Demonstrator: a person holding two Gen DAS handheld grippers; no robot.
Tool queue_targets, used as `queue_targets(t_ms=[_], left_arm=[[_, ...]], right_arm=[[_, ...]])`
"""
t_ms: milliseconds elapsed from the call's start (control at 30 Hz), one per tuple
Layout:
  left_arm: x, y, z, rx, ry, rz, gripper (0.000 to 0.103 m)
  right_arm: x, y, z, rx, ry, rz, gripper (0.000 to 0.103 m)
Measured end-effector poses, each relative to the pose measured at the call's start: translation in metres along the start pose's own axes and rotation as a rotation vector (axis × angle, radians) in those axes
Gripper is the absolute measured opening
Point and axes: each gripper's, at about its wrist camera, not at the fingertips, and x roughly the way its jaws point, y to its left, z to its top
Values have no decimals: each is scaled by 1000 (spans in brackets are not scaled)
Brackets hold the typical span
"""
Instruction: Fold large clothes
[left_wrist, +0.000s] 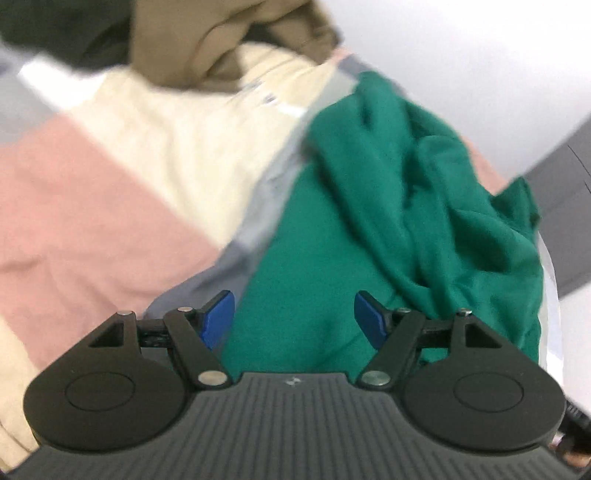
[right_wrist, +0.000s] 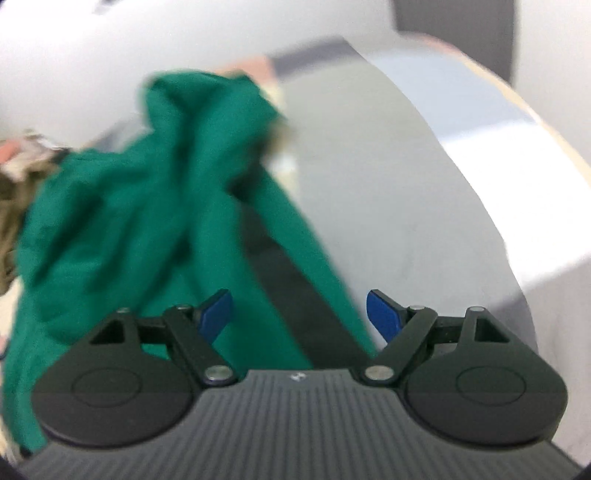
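A crumpled green garment (left_wrist: 388, 206) lies bunched on the grey table (right_wrist: 399, 192); it fills the right half of the left wrist view and the left half of the right wrist view (right_wrist: 122, 229). My left gripper (left_wrist: 294, 317) hovers over its near edge, its blue pads (left_wrist: 218, 317) wide apart with only cloth below them, nothing pinched. My right gripper (right_wrist: 300, 317) is open too, above the garment's right edge, where a dark strip (right_wrist: 288, 280) shows between green folds. Both views are blurred.
In the left wrist view a cream garment (left_wrist: 177, 140), a pink one (left_wrist: 74, 206), an olive-brown one (left_wrist: 207, 40) and a dark one (left_wrist: 62, 29) lie to the left of the green one. A patterned cloth (right_wrist: 14, 173) sits at the right wrist view's left edge. A white wall (left_wrist: 461, 55) stands behind.
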Motion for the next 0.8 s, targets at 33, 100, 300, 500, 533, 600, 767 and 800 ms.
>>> queue_targets(t_ms=[33, 100, 300, 500, 533, 600, 767, 800], left_arm=[[1, 5, 0, -18, 8, 5, 76], [6, 10, -1, -44, 31, 11, 76], [15, 16, -11, -89, 106, -70, 76], [0, 9, -23, -121, 127, -341, 76], [-1, 7, -23, -115, 133, -373, 76], [-2, 2, -26, -85, 143, -352, 76], [19, 3, -35, -90, 224, -147, 76], [20, 1, -37, -87, 224, -144, 76]], right_arm=[[5, -5, 0, 20, 18, -7, 81], [15, -16, -2, 61, 55, 2, 81], [24, -38, -10, 245, 124, 206, 85], [17, -13, -18, 240, 180, 451, 85], [14, -8, -19, 224, 177, 481, 85], [7, 3, -22, 155, 170, 476, 85], [14, 20, -32, 20, 185, 259, 84], [17, 22, -34, 20, 180, 248, 84]])
